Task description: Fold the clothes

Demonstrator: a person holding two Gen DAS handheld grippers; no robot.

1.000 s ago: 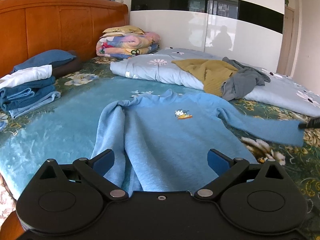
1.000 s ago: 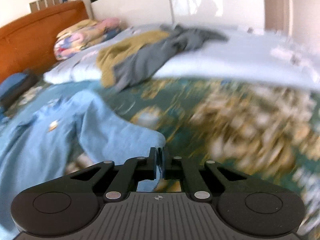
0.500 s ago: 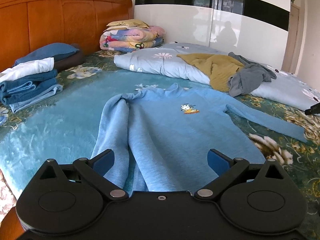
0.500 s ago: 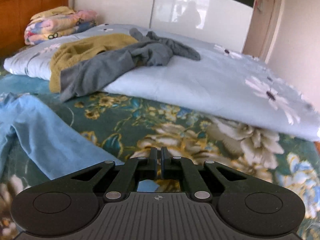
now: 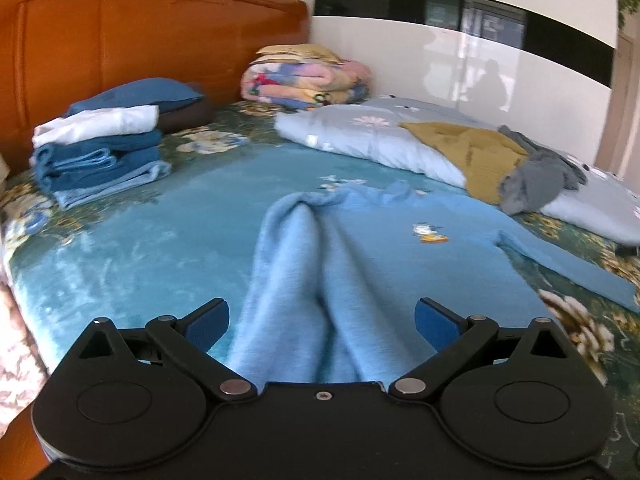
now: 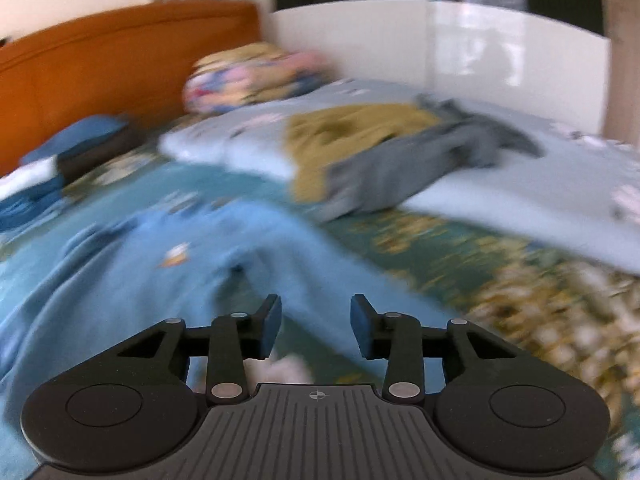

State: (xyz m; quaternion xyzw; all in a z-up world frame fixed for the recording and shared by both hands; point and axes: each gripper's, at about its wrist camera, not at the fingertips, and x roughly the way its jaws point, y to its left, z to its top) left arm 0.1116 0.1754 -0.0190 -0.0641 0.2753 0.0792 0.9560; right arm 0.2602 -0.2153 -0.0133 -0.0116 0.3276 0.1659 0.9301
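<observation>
A light blue sweatshirt (image 5: 384, 264) with a small cartoon badge lies front up on the teal bed cover. Its left sleeve is folded in over the body and its right sleeve (image 5: 568, 264) stretches out flat to the right. My left gripper (image 5: 322, 320) hovers wide open over the folded sleeve and hem, touching nothing. In the blurred right wrist view the sweatshirt (image 6: 132, 272) lies to the left, and my right gripper (image 6: 316, 328) hangs above its outstretched sleeve (image 6: 336, 280). Its jaws are opening and nothing is between them.
A stack of folded blue and white clothes (image 5: 100, 152) sits at the left by the orange headboard (image 5: 120, 40). A pale flowered duvet (image 5: 380, 140) carries a mustard garment (image 5: 468, 148) and a grey one (image 5: 540, 180). A rolled colourful blanket (image 5: 304, 80) lies at the back.
My right gripper let go of the sleeve end, opened and swung left toward the sweatshirt. The sleeve now lies flat. My left gripper drifted a little left, still open.
</observation>
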